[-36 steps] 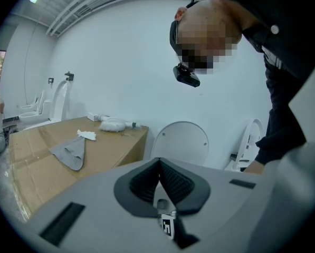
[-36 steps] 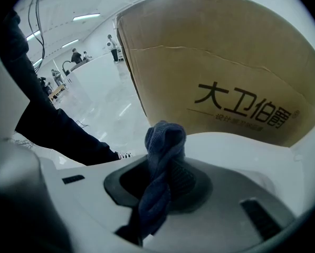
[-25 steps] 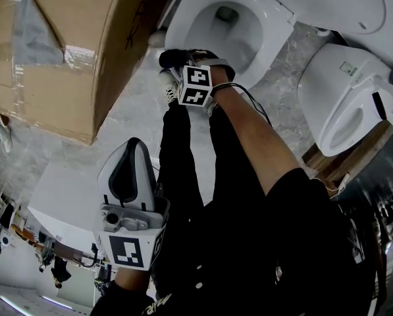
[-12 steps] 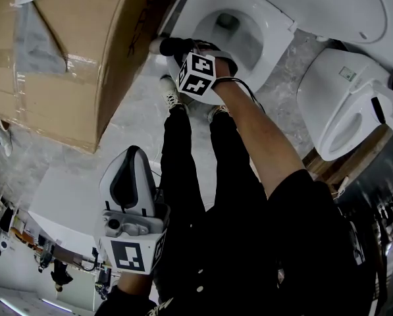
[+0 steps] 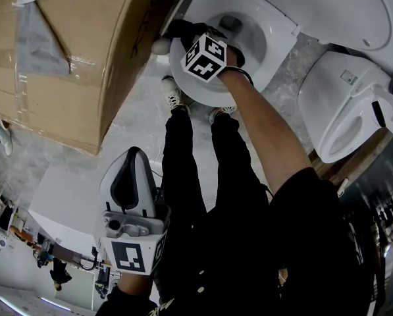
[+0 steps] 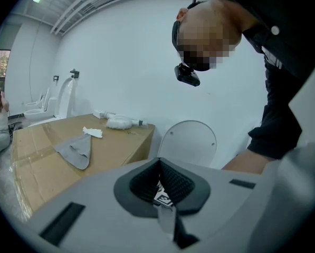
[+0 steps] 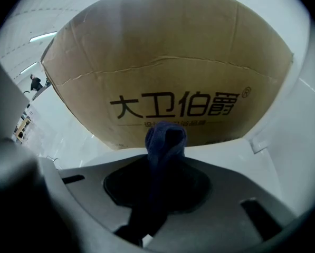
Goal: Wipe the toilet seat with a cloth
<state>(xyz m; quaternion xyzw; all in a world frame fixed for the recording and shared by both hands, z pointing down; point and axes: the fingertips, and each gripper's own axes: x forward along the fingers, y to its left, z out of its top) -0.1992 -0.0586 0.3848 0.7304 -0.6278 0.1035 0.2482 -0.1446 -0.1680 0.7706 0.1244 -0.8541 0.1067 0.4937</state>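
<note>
Here the right gripper (image 7: 163,165) clamps a dark blue cloth (image 7: 165,138) between its jaws, at the left edge of the toilet seat (image 5: 197,92) beside the cardboard box (image 5: 71,51). The cloth seems to touch the rim, though contact is hard to see. The left gripper (image 6: 159,168) hangs apart, its 2 jaws together on nothing.

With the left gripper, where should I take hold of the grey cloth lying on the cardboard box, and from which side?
Probably its wide end, from above. The grey cloth lies flat on top of the cardboard box and narrows toward a white scrap, so the wide end keeps the jaws away from that scrap. The left gripper is shut now; open it first.
</note>
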